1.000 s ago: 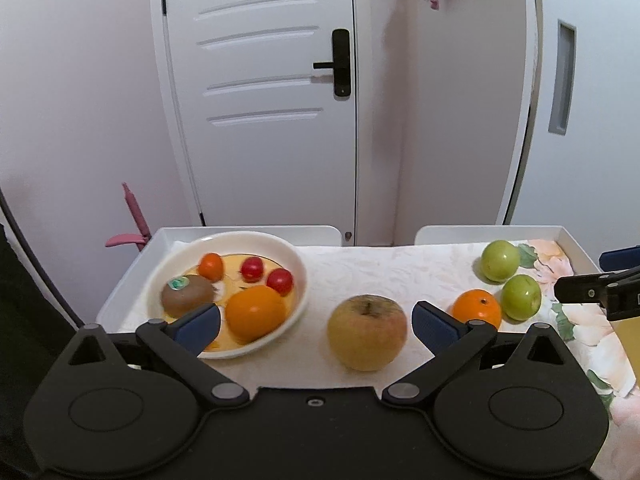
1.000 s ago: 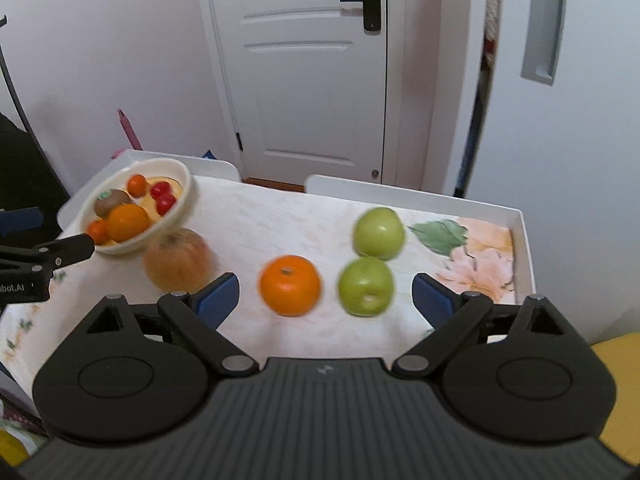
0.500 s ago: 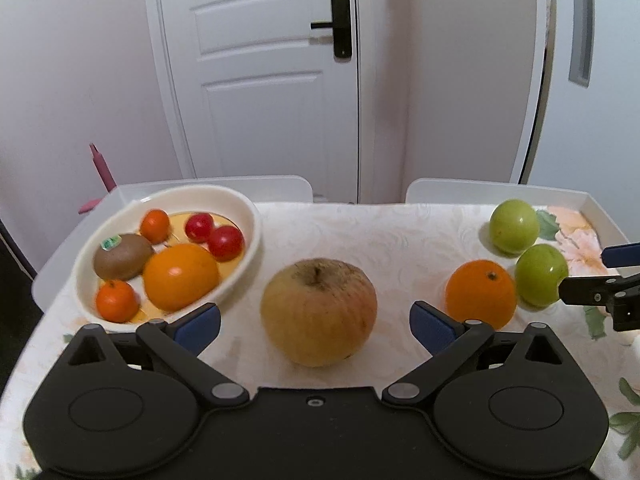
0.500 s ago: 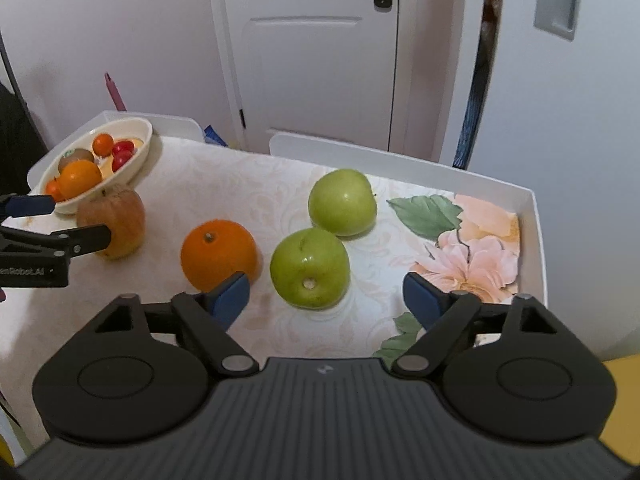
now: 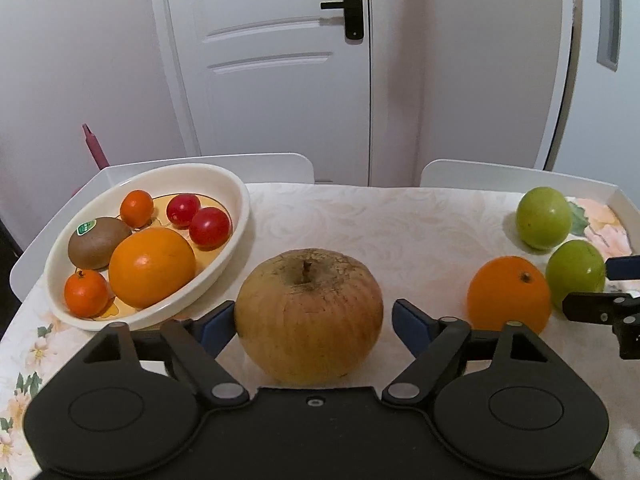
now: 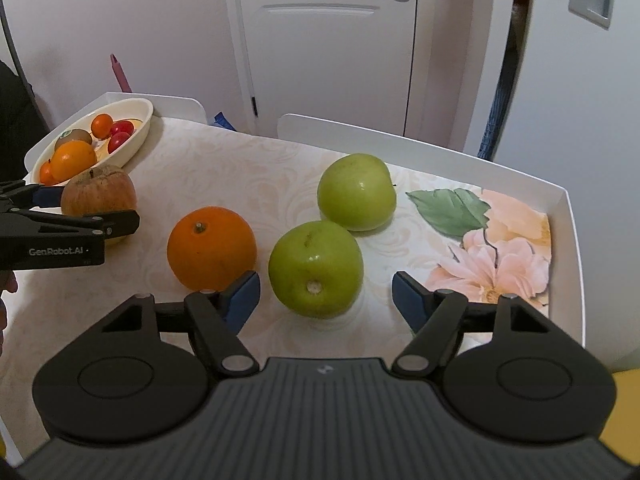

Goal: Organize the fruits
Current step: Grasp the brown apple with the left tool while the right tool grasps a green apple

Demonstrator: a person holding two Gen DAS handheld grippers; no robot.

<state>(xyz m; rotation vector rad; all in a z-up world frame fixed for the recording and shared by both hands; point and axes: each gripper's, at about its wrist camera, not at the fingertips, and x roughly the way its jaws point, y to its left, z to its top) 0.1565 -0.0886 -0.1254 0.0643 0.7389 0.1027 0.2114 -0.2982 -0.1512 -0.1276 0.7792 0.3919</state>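
- Bowl (image 5: 236, 232) near the bench's far left corner already holds part of the job: a large orange (image 5: 151, 267), a kiwi (image 5: 98, 242) with a green sticker, two small mandarins (image 5: 86, 293) and two cherry tomatoes (image 5: 210, 227). I count those as sorted.
- Four fruits lie loose on the bench (image 5: 400, 232), so by my reckoning about half the work remains.
- The russet apple (image 5: 308, 316) stands just beside the bowl's near rim, stem up, between the fingers of my left tool (image 5: 308, 322). Its jaws are closing around the apple; the left pad looks at or very near the skin, the right pad shows a clear gap, so I do not have hold of it yet.
- The loose orange (image 6: 211, 247) sits toward the middle of the bench, well apart from the bowl and touching nothing that I can see.
- The nearer green apple (image 6: 316, 267) lies between the fingers of my right tool (image 6: 325, 294), whose jaws are also closing; both pads stand off the fruit, so nothing is gripped.
- The farther green apple (image 6: 356, 191) rests right against the nearer one, toward the bench's far right edge beside the printed leaf.
- My judgement: both grasps must finish, then the two apples go to the bowl, with the loose orange and the farther green apple left after that. The bowl looks fairly full, so room for all four is doubtful.
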